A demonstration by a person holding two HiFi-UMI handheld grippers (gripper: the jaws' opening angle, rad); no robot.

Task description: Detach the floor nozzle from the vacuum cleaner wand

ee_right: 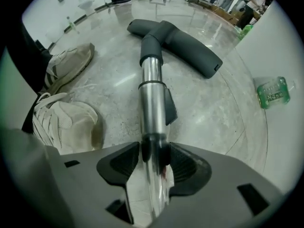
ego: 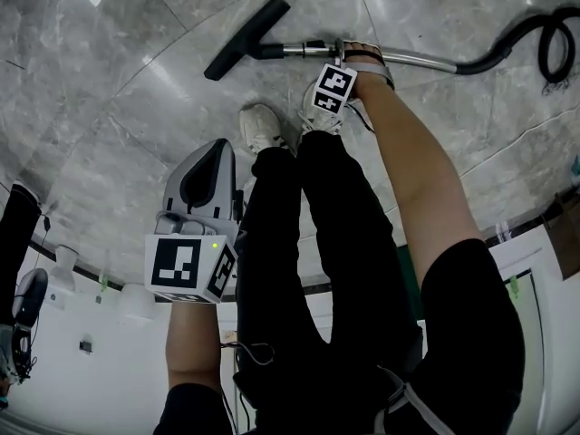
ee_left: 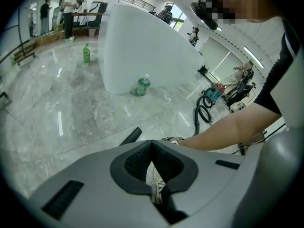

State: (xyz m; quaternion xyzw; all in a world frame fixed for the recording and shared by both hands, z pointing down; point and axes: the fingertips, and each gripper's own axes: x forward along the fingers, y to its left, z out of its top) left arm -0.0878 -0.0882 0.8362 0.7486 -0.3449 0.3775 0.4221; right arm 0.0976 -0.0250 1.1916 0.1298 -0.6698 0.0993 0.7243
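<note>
Dark grey T-shaped plastic floor nozzle (ee_right: 190, 46) flat on grey marble floor (ego: 109, 107), not detached yet, plugged on shiny metal wand (ee_right: 151, 99) w/ right gripper (ee_right: 154, 158) spread wide astride it, no squeeze, left gripper (ee_left: 152, 148) closed empty, held clear, so clamp + pull-off prob. all to come.

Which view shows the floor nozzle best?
The right gripper view: the floor nozzle lies close and whole, its neck joining the wand. The head view shows it whole but small and far. The left gripper view shows only one dark end.
</note>
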